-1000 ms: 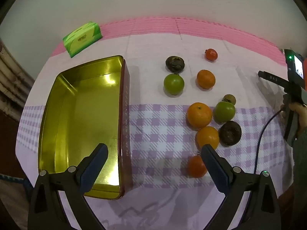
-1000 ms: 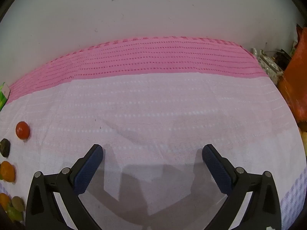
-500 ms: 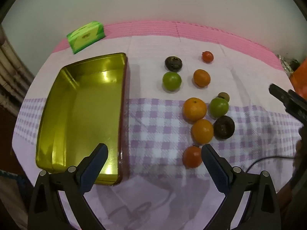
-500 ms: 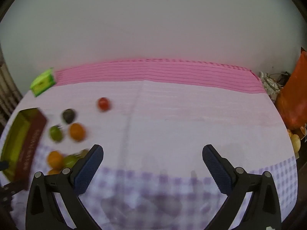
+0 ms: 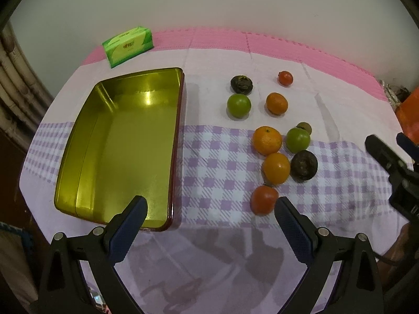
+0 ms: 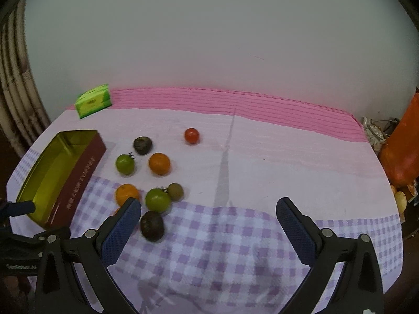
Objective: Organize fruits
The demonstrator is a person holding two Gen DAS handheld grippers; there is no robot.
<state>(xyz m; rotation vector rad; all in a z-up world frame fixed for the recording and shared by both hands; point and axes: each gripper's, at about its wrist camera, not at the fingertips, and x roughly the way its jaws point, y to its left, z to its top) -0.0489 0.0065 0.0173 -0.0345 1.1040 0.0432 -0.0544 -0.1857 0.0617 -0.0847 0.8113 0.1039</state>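
Note:
Several fruits lie loose on the checked cloth: oranges, green fruits, dark brown fruits, a small red one and a red-orange one. An empty gold tin with dark red sides stands to their left. My left gripper is open and empty, above the table's near edge, between tin and fruits. My right gripper is open and empty, to the right of the fruit group; a dark fruit lies just past its left finger. The tin shows at the left of the right wrist view.
A green tissue pack sits at the back left by the wall. An orange bag and clutter stand off the table's right edge. The right gripper shows at the right edge of the left wrist view. The pink cloth is bare to the right.
The right gripper has swung left and pulled back, bringing the fruits and tin into its view. The left gripper has pulled back and risen a little. Both stay open.

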